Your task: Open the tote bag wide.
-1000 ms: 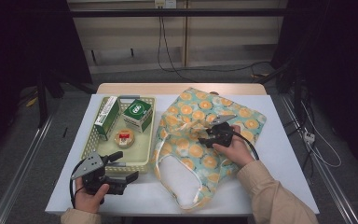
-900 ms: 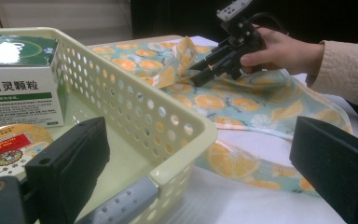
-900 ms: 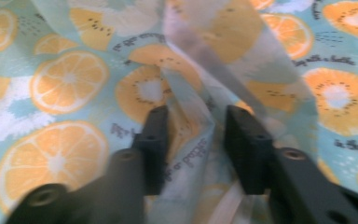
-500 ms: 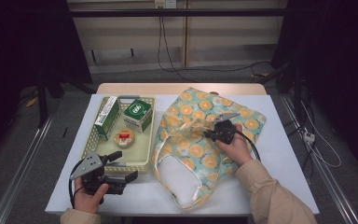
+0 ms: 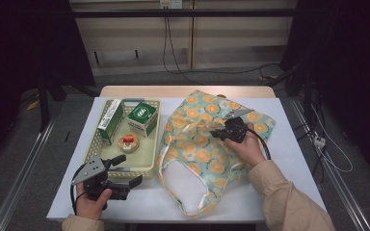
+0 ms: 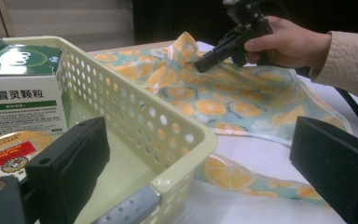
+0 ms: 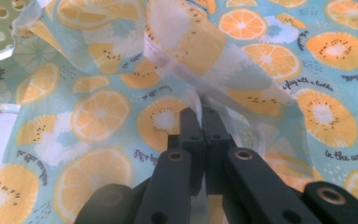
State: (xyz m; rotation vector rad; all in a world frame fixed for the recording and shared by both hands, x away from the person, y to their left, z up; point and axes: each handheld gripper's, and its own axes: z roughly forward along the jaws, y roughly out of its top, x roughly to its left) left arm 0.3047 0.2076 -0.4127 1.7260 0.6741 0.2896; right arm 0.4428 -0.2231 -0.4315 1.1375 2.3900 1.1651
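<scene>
Orange-print tote bag, fold pinched in right hand-held gripper; left hand-held gripper wide apart, empty.

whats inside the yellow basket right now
The basket holds three things: a tall green and white box lying at its left, a squarer green box beside it, and a small round tin nearer the person. The floor under them is covered.

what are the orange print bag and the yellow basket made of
Orange-print tote bag: apparently thin woven fabric, matte; it folds and peaks softly where the right gripper pinches it. Basket: likely moulded plastic, pale yellow, slightly glossy, with rigid perforated walls.
</scene>
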